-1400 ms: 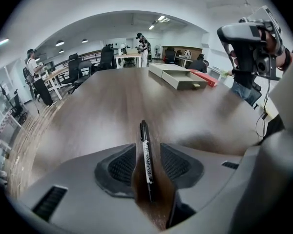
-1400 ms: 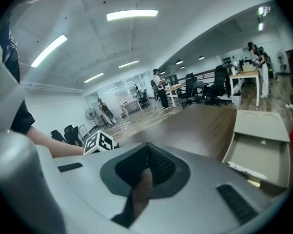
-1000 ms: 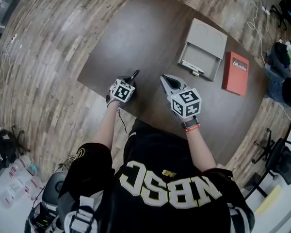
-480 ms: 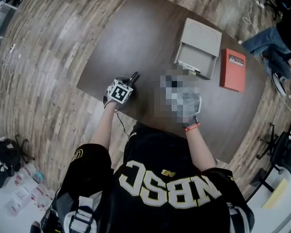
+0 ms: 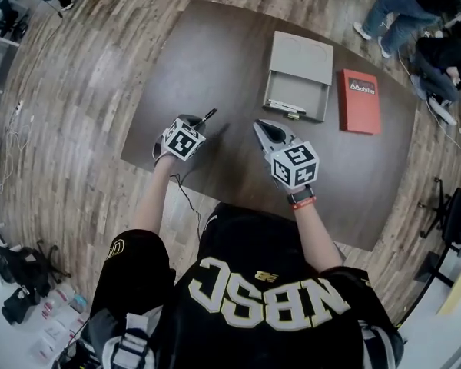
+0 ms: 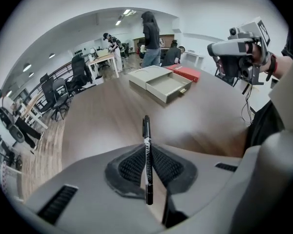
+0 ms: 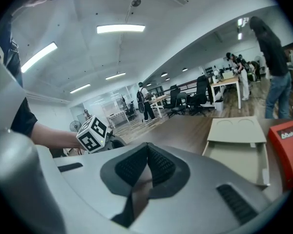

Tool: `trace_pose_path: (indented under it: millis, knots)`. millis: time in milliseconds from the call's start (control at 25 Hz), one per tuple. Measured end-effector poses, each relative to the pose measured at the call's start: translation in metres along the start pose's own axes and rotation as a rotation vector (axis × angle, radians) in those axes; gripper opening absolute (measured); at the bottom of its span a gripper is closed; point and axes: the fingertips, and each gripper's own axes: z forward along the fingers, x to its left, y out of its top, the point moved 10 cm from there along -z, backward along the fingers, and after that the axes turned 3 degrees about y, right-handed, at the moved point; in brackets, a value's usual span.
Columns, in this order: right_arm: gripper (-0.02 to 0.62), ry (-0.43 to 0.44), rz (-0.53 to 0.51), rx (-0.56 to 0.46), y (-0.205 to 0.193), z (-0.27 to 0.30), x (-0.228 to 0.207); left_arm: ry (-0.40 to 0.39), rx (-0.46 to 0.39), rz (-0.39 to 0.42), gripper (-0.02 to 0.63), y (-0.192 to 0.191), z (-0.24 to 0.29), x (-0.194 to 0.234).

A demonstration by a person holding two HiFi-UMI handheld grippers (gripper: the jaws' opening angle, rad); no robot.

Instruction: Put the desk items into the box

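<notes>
A black pen (image 6: 146,130) is clamped between the pads of my left gripper (image 6: 146,149), its tip sticking out past the jaws. In the head view that left gripper (image 5: 195,124) hangs over the near left part of the dark table (image 5: 215,52), the pen (image 5: 208,117) pointing toward the box. The grey box (image 5: 298,71) lies at the far side with its drawer (image 5: 292,94) pulled out; a pen-like item lies along the drawer's front. My right gripper (image 5: 265,130) hovers mid-table, jaws shut and empty, with the box (image 7: 239,145) ahead of it.
A red book (image 5: 359,101) lies just right of the box. The person's body stands at the table's near edge. A cable hangs from the left gripper. People, chairs and desks stand on the wood floor beyond the table.
My left gripper has risen off the table with the pen and rolled a little. The right gripper has shifted slightly. The head view has swung, so the box sits more to the left.
</notes>
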Motion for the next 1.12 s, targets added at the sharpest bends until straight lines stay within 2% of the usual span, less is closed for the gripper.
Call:
trace_pose_path:
  millis: [200, 440, 720, 920, 1120]
  knots:
    - [0.009, -0.061, 0.024, -0.031, 0.003, -0.019, -0.014, -0.017, -0.022, 0.095, 0.049, 0.045, 0.011, 0.002]
    - [0.009, -0.15, 0.074, -0.099, 0.005, -0.044, -0.037, -0.08, -0.036, 0.223, 0.049, 0.099, 0.042, -0.011]
    - [0.009, -0.248, 0.153, -0.127, -0.007, -0.07, -0.061, -0.16, -0.049, 0.356, 0.049, 0.147, 0.068, -0.033]
    - [0.009, -0.294, 0.197, -0.133, -0.015, -0.079, -0.075, -0.212, -0.059, 0.444, 0.049, 0.173, 0.091, -0.046]
    - [0.009, -0.327, 0.235, -0.138, -0.023, -0.086, -0.09, -0.258, -0.083, 0.568, 0.049, 0.2, 0.111, -0.067]
